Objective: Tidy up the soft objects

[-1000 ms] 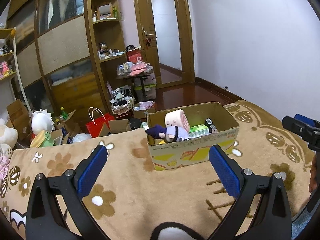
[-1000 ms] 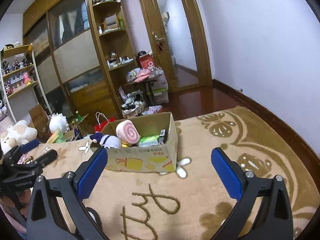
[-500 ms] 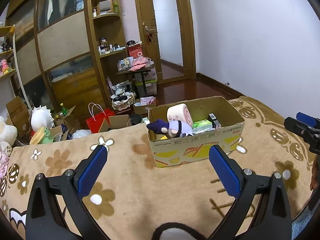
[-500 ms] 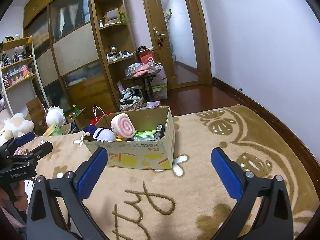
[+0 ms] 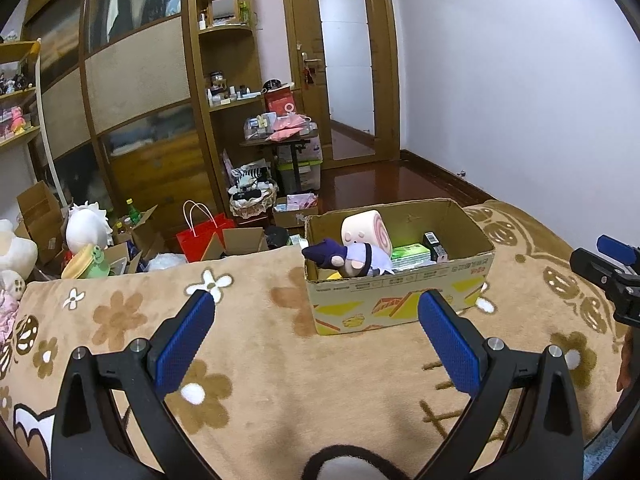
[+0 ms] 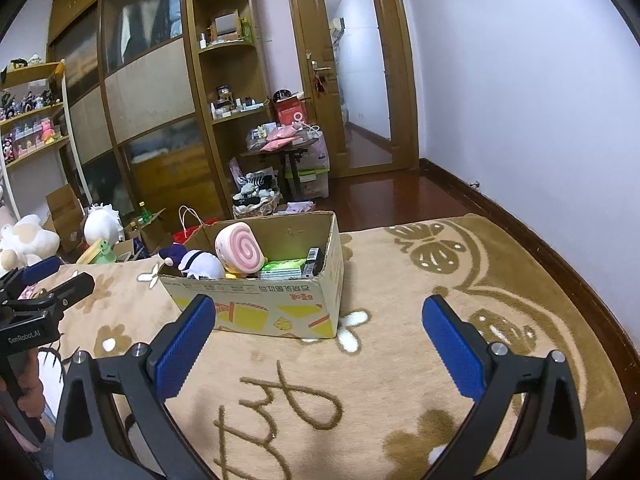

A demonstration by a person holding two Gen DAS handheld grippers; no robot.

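Observation:
A cardboard box (image 5: pixel 400 304) stands on a tan flowered blanket (image 5: pixel 248 360); it also shows in the right wrist view (image 6: pixel 256 312). Inside lie a pink swirl-roll plush (image 6: pixel 239 249), a purple-and-white doll plush (image 5: pixel 352 258) and green packets (image 5: pixel 410 252). My left gripper (image 5: pixel 316 332) is open and empty, held above the blanket short of the box. My right gripper (image 6: pixel 318 340) is open and empty, on the box's right side. Each gripper shows at the edge of the other's view.
Beyond the blanket's far edge the floor holds open cartons, a red bag (image 5: pixel 204 234), white plush toys (image 5: pixel 86 226) and a basket (image 5: pixel 252 200). Wooden cabinets and a door stand behind. A white wall runs along the right.
Both grippers have tilted and risen a little, so the box sits lower and slightly farther in both views. Both stay open and empty.

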